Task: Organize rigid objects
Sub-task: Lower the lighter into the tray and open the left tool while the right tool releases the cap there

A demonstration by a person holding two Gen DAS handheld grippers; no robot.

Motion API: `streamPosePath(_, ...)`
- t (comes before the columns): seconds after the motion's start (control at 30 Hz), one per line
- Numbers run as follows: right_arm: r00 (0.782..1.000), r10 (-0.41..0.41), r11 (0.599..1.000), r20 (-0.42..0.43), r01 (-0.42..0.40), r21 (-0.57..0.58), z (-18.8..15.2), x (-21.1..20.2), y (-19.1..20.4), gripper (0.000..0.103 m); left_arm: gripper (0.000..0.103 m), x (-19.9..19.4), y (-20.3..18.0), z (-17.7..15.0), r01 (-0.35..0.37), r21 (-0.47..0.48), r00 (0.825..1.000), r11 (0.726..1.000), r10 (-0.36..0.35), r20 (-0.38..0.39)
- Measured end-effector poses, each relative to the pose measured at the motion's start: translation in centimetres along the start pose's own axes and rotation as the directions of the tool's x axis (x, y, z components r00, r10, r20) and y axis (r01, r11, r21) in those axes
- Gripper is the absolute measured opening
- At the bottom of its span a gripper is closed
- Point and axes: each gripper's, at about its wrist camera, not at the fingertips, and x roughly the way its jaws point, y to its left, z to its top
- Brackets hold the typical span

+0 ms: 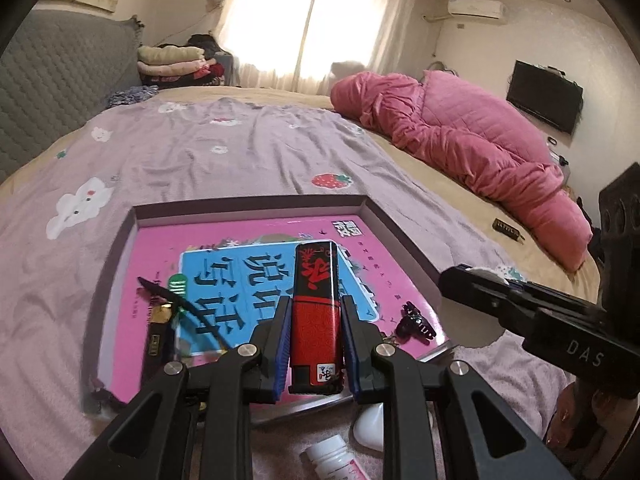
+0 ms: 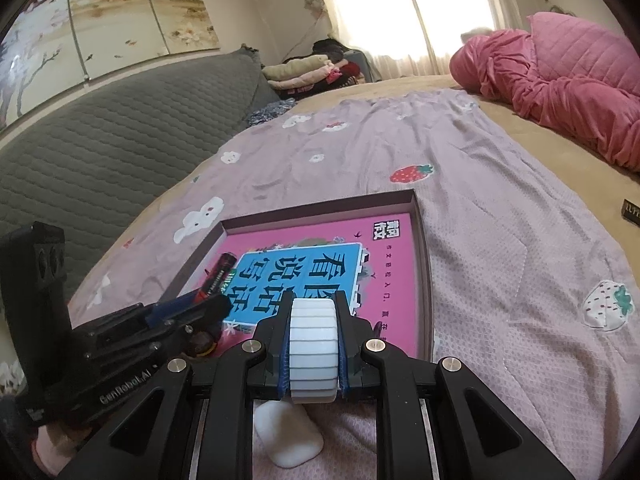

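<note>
Red and black plastic fills the middle of the left wrist view: a lighter [image 1: 316,316] pinched between the blue pads of the left gripper [image 1: 316,304], its top pointing away from the camera. It hangs above a shallow tray [image 1: 248,205] with low mauve walls that lies on a lilac bedspread [image 1: 200,152] printed with clouds and strawberries. A pink book [image 1: 400,248] with a blue title panel covers the tray's floor. On the book lie a black hair claw [image 1: 416,322] near the right edge and a dark, narrow item with a gold band [image 1: 158,328] near the left edge; what that item is cannot be told.

From the right wrist view, the right gripper [image 2: 314,342] clamps a white ribbed cylinder [image 2: 313,346] between its pads, near the tray's front edge. A white rounded case [image 2: 288,436] lies on the bedspread below it, outside the tray. A white bottle with a pink label [image 1: 336,460] lies close by, also outside. A heaped pink quilt [image 1: 460,148] sits well apart at the far right of the bed, and a small dark comb-like item [image 1: 508,230] lies on the tan sheet beside it.
</note>
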Motion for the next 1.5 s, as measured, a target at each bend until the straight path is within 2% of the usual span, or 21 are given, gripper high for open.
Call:
streamPosePath(0.47,1.000,0.003,1.000,-0.017,-0.003,0.004,0.0,1.4,-0.2,0.018,0.023,3.2,0.0,-0.3,0.015,0.005,0.996,1.000,-0.015,-0.090)
streamPosePath(0.73,0.999,-0.005,1.000,-0.039,0.005,0.001,-0.2,2.2,-0.2,0.018,0.023,3.8,-0.8,-0.4,-0.009,0.064,0.994,0.998,0.016,-0.104)
streamPosePath(0.9,0.999,-0.014,1.000,-0.050,0.014,0.008,-0.2,2.5,-0.4,0.018,0.023,3.9,-1.4,-0.5,0.004,0.086,0.993,0.996,0.006,-0.120)
streamPosePath(1.1,0.998,-0.016,1.000,-0.062,0.016,0.004,-0.4,2.7,-0.4,0.018,0.023,4.3,-1.9,-0.8,-0.035,0.141,0.987,0.989,0.057,-0.149)
streamPosePath(1.27,0.997,-0.014,1.000,-0.073,0.014,-0.006,-0.5,3.0,-0.1,0.018,0.023,4.8,-2.7,-1.0,-0.055,0.221,0.973,0.974,0.102,-0.207)
streamPosePath(1.4,0.997,-0.016,1.000,-0.077,0.016,0.000,-0.6,3.1,-0.3,0.018,0.023,5.0,-2.3,-0.9,-0.014,0.203,0.963,0.979,0.067,-0.260)
streamPosePath(1.5,0.997,-0.015,1.000,-0.082,0.016,0.002,-0.6,3.1,-0.3,0.018,0.024,5.2,-1.6,-0.7,0.015,0.154,0.959,0.988,0.029,-0.282)
